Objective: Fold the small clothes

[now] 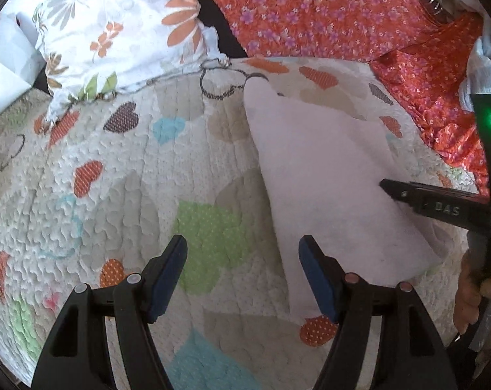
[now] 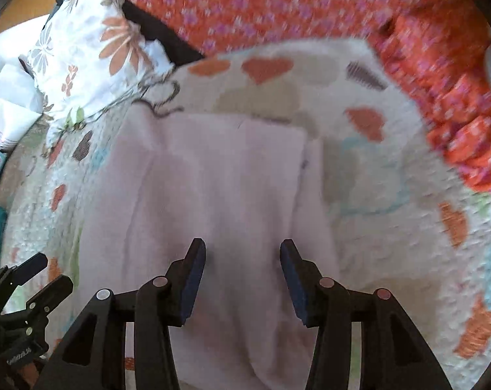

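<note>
Left wrist view: the left claw [image 1: 242, 253] stands open above a quilted bedspread [image 1: 115, 169] printed with hearts, with nothing between its fingers. A pale pink folded garment [image 1: 326, 178] lies flat on the bedspread, to the right of this claw. The right claw [image 1: 386, 186] enters from the right edge, its tip over the garment's right side. A floral pillow [image 1: 122, 29] and an orange flowered cloth [image 1: 310, 9] lie beyond.

Right wrist view: the picture is blurred. The right claw [image 2: 243, 253] is open directly over the pale pink folded garment [image 2: 213, 175], its pads not pressing on the fabric. The left claw [image 2: 34, 276] shows at the lower left, beside the garment's left edge.
</note>
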Tool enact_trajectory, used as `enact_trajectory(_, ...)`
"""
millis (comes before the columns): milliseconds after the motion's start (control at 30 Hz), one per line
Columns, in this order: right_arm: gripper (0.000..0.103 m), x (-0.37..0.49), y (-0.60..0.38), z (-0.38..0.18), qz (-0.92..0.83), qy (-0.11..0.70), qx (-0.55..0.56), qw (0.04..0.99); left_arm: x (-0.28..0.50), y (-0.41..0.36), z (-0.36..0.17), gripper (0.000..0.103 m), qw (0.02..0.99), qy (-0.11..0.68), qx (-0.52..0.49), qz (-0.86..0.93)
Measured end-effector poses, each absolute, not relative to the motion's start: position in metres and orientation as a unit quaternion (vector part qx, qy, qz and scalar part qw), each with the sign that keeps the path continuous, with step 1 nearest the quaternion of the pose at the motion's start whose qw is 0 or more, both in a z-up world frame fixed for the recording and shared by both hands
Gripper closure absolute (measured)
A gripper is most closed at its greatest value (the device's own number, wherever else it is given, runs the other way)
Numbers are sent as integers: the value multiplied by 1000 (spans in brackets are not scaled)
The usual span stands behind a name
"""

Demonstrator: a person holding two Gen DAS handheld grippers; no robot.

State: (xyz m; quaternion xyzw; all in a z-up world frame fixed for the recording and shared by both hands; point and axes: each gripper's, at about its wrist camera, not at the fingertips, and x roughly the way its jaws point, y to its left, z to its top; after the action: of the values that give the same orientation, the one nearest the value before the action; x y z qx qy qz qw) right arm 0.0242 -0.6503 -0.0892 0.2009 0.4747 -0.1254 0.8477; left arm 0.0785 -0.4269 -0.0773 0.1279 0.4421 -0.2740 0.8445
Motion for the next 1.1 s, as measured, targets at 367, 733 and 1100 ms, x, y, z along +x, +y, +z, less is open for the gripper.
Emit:
enact_trajectory(367,96,19,-669,-74,-163,443,205,857,80,-437,-92,31,838,452,138,-271)
enact_trajectory(733,95,20,-673,-80,-207,461,175,845,77,-447,-102,27,835,453,164,-267)
enact_trajectory(1100,71,2,-679,-58,-237,423,166,859,82,-438,-96,26,844,449,175,-236)
